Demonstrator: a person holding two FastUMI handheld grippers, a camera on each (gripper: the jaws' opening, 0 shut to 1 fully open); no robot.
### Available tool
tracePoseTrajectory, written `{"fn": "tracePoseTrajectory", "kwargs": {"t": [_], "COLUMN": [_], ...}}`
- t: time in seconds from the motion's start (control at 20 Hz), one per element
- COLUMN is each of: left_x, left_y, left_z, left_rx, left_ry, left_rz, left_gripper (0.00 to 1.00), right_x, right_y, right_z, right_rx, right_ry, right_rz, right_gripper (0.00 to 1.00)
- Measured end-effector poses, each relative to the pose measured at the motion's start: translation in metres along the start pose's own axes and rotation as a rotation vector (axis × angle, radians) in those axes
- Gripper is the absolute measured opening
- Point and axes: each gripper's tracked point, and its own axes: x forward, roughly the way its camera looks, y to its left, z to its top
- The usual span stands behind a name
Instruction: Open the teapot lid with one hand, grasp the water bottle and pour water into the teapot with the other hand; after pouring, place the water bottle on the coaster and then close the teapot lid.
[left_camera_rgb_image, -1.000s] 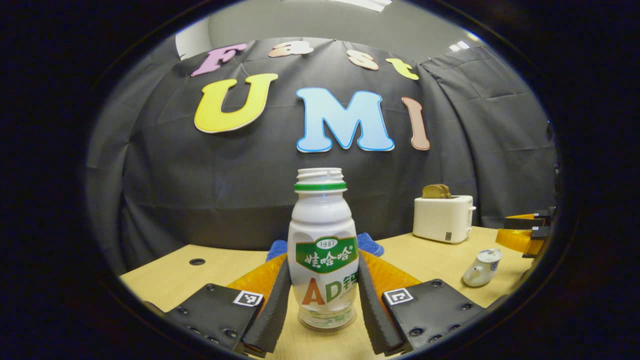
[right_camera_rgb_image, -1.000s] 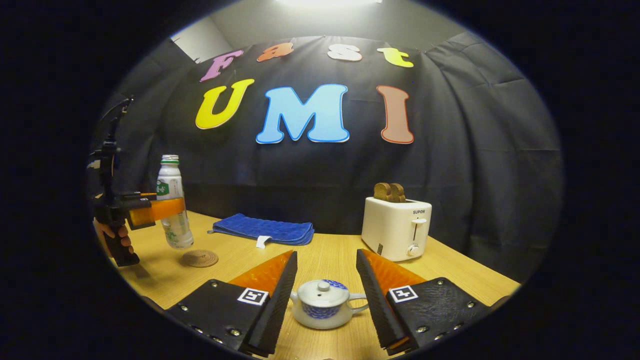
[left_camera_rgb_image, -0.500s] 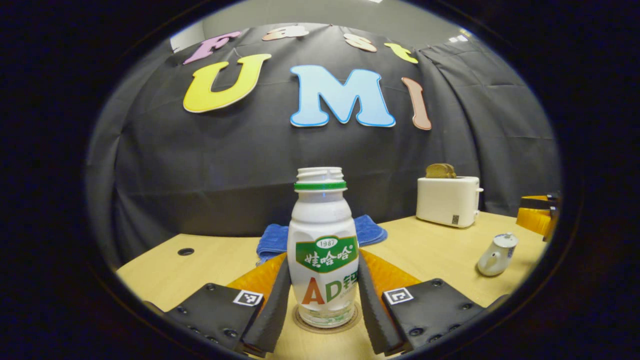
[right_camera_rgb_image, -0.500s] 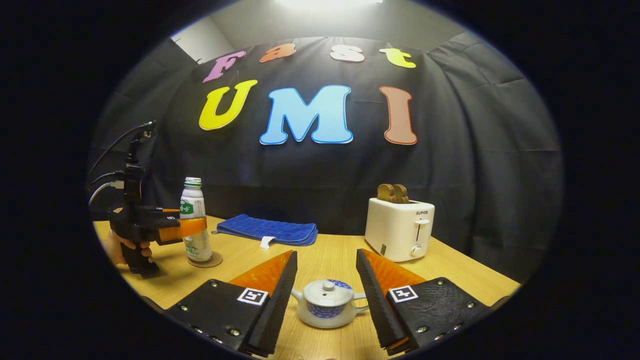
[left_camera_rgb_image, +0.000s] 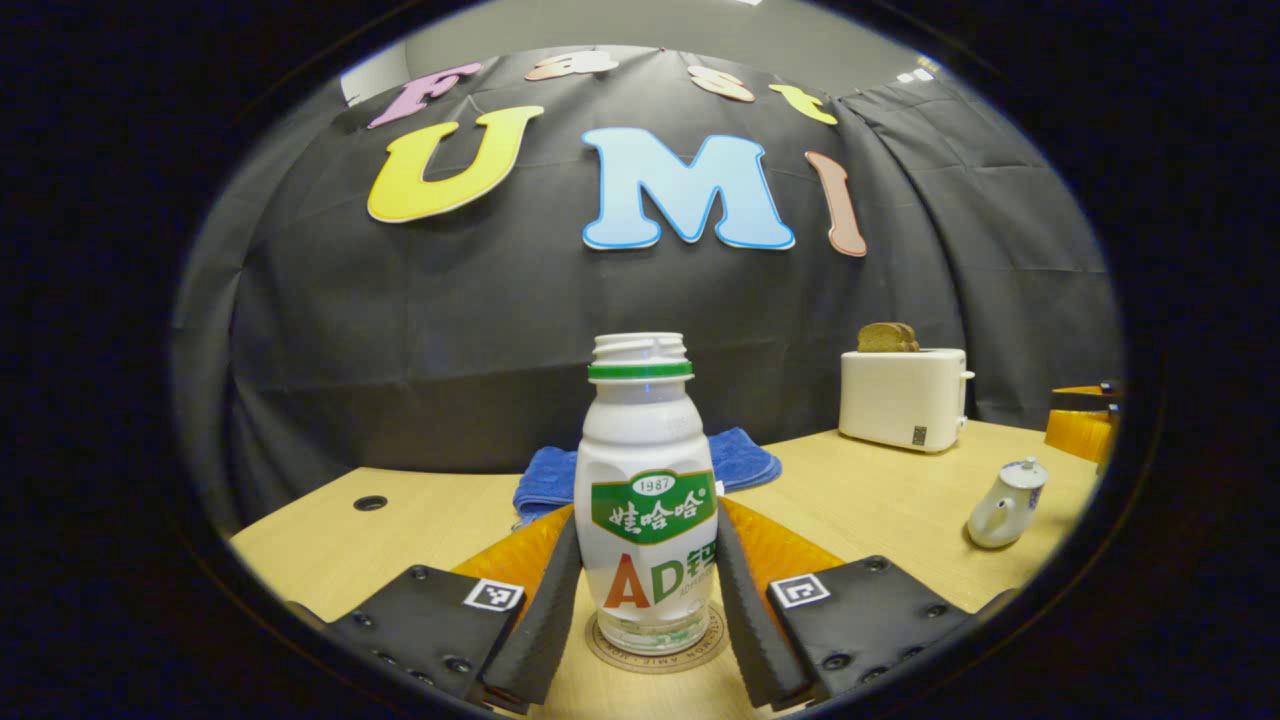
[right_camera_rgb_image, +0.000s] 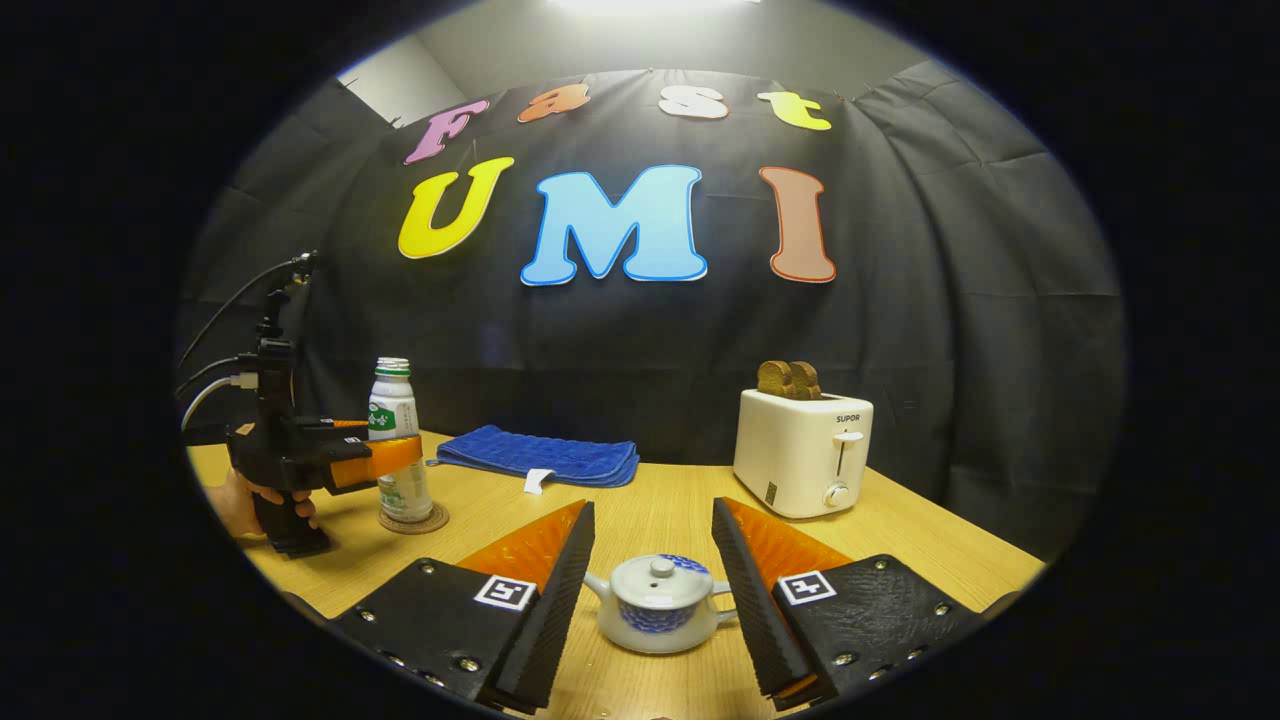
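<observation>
While clamped between the left gripper (left_camera_rgb_image: 647, 640) fingers, water bottle (left_camera_rgb_image: 647, 500) standing on coaster (left_camera_rgb_image: 655, 652); teapot (right_camera_rgb_image: 657, 603), lidded, between wide-spread right gripper (right_camera_rgb_image: 652, 610) fingers. Risk: toppling on a crooked release.

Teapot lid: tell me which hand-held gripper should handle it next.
Right. The right hand-held gripper is open with the lidded teapot between its fingers; the left one holds the water bottle on the coaster.

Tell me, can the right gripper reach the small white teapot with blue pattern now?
Probably yes: the right gripper is open and the small white teapot with blue pattern sits between its fingers, nothing between them.
</observation>
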Motion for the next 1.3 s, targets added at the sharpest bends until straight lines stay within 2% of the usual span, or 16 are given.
{"fn": "tracePoseTrajectory", "kwargs": {"t": [0.2, 0.85, 1.3], "left_x": [0.003, -0.016, -0.053], "left_y": [-0.006, -0.004, -0.006], "left_z": [-0.008, 0.002, 0.011], "left_rx": [0.044, 0.062, 0.052], "left_ry": [0.024, 0.004, -0.014], "left_rz": [0.003, 0.04, 0.066], "left_gripper": [1.0, 0.98, 1.0], "right_x": [-0.001, -0.002, -0.01], "right_y": [0.0, 0.005, 0.022], "right_z": [0.001, 0.0, -0.002], "right_rx": [-0.005, -0.013, -0.03], "right_ry": [-0.007, 0.0, 0.0], "right_rz": [0.002, 0.017, 0.046], "right_gripper": [0.73, 0.73, 0.73]}}
